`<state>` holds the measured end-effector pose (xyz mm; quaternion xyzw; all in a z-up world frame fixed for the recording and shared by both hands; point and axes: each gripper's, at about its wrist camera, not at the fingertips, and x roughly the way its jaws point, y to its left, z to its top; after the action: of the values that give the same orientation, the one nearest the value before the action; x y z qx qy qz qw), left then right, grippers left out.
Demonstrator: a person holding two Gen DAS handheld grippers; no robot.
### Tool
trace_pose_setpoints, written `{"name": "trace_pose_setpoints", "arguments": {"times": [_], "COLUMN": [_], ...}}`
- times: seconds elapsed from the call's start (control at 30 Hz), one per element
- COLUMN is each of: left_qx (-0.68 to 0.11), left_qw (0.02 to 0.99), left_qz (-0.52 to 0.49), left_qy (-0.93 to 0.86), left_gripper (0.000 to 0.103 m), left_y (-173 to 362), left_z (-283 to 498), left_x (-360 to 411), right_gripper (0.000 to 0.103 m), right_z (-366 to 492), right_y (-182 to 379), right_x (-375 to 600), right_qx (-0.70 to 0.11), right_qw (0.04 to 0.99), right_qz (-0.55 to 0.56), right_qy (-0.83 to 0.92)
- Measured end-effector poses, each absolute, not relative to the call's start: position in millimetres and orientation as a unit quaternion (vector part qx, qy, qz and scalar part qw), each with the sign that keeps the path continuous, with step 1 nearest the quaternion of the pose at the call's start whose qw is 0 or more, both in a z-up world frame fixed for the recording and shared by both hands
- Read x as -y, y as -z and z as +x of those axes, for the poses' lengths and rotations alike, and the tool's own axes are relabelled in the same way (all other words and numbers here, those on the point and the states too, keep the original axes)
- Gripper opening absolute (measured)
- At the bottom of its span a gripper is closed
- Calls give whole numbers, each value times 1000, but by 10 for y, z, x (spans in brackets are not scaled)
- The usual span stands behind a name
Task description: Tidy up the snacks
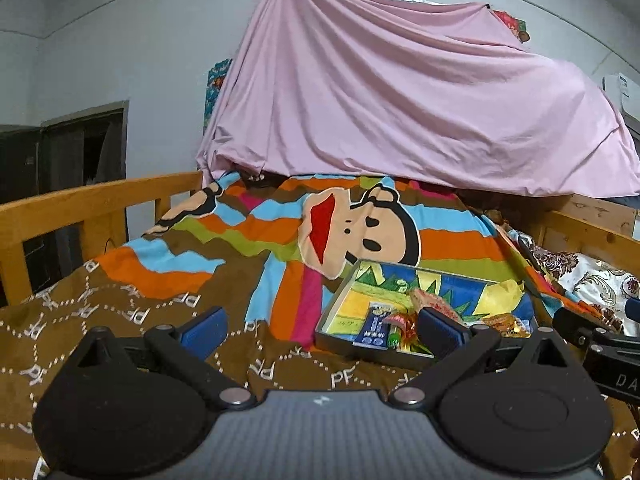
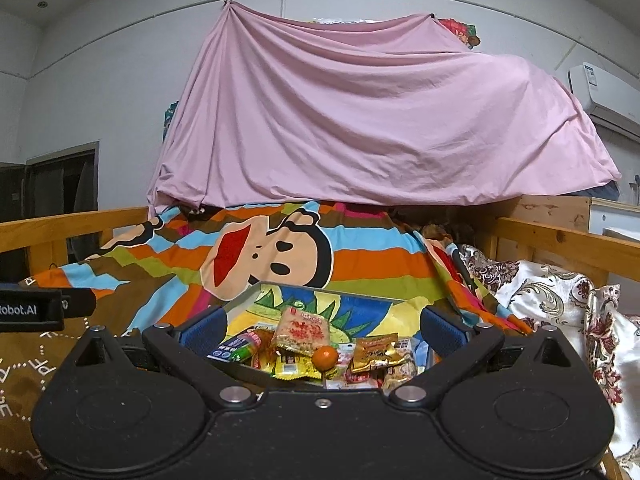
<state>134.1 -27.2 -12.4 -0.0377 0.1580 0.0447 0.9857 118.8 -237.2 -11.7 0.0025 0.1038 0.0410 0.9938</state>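
Both grippers, left [image 1: 320,326] & right [image 2: 320,326], w/ ribbed blue pads spread wide, empty, above a shallow rectangular tray [image 2: 256,372] of crinkly foil snack packets [image 2: 302,330] on a striped cartoon-monkey blanket [image 2: 360,256]; round orange lollipop [image 2: 324,356] at front.

Item: tray [image 2: 240,364], near rim hidden behind my right gripper [image 2: 320,330]. Item: snack packets [image 2: 376,354] in tray, print too small to read.
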Motion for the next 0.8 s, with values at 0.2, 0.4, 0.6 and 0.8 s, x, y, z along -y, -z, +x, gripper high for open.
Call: {"name": "trace_pose_setpoints", "arguments": {"times": [0.2,0.4,0.6,0.8], "left_qx": [-161,-157,-158,-165], "left_qw": [985,984,984,984], "left_qz": [-43,-58,-53,-45], "left_qy": [-49,-56,-56,-54], "left_gripper": [103,103,103,103], "left_y": [198,200,212,282], "left_z": [1212,1082,959,849], "left_x": [212,125,97,65], "right_gripper": [102,102,102,102], "right_z": [1016,897,810,744], "right_y": [143,144,166,214], "right_x": [2317,2297,2297,2242], "right_qx": [-100,-98,-103,-111], "right_qw": [994,994,994,993], "right_qz": [-3,1,10,12], "right_qy": [-42,-40,-39,-42]}}
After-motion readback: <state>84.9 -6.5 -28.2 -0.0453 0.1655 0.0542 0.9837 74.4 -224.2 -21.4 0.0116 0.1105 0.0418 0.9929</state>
